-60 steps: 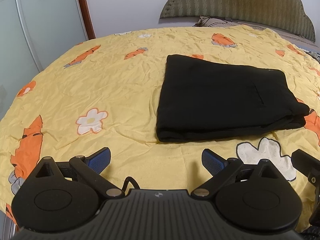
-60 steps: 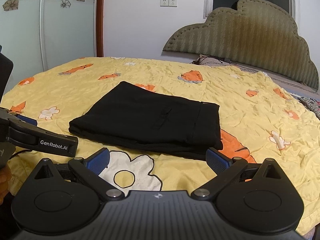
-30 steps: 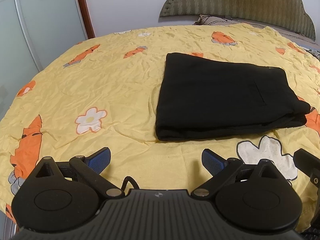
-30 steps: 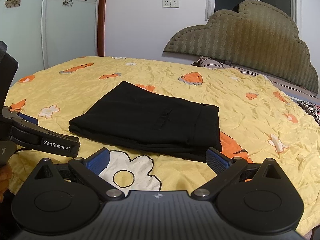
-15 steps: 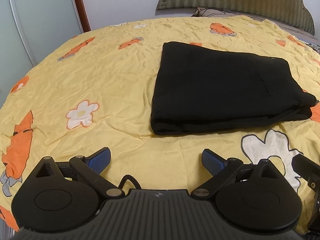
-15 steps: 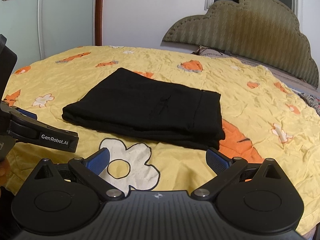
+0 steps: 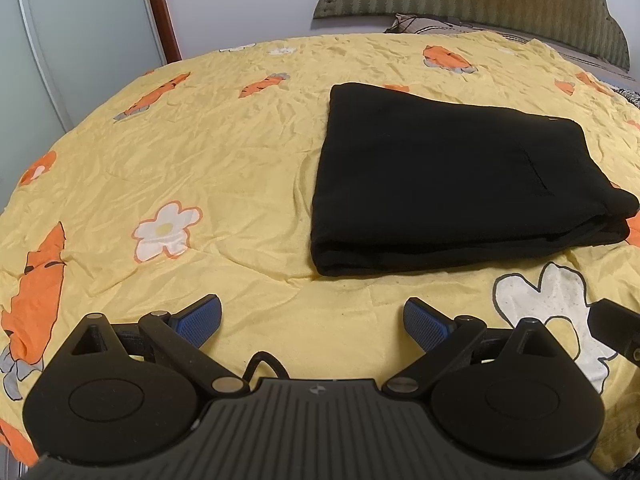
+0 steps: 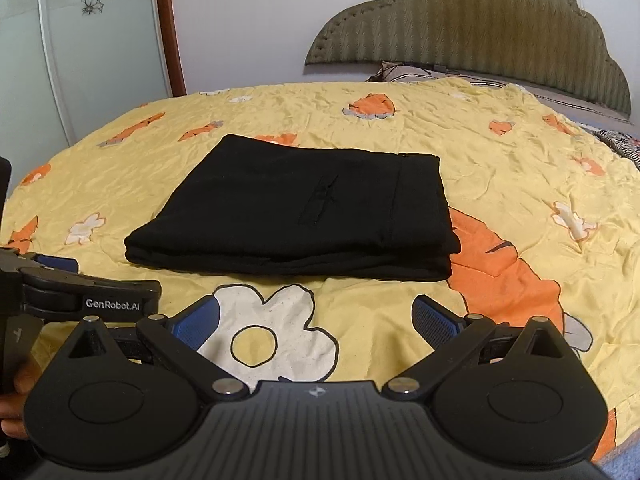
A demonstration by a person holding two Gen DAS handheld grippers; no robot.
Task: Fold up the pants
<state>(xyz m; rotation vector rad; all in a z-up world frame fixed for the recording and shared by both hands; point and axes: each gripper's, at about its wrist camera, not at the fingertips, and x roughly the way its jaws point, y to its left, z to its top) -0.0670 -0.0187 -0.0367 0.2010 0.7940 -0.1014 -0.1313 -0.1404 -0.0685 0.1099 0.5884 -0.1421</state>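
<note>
Both views nearer, folded black pants [image 7: 452, 184] on yellow bedspread [image 7: 224, 160]

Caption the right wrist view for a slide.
Folded black pants lie on a yellow bedspread, open right gripper in front.

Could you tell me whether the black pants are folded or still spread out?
Folded: the black pants lie as a compact rectangle with stacked layers along the near edge.
</note>
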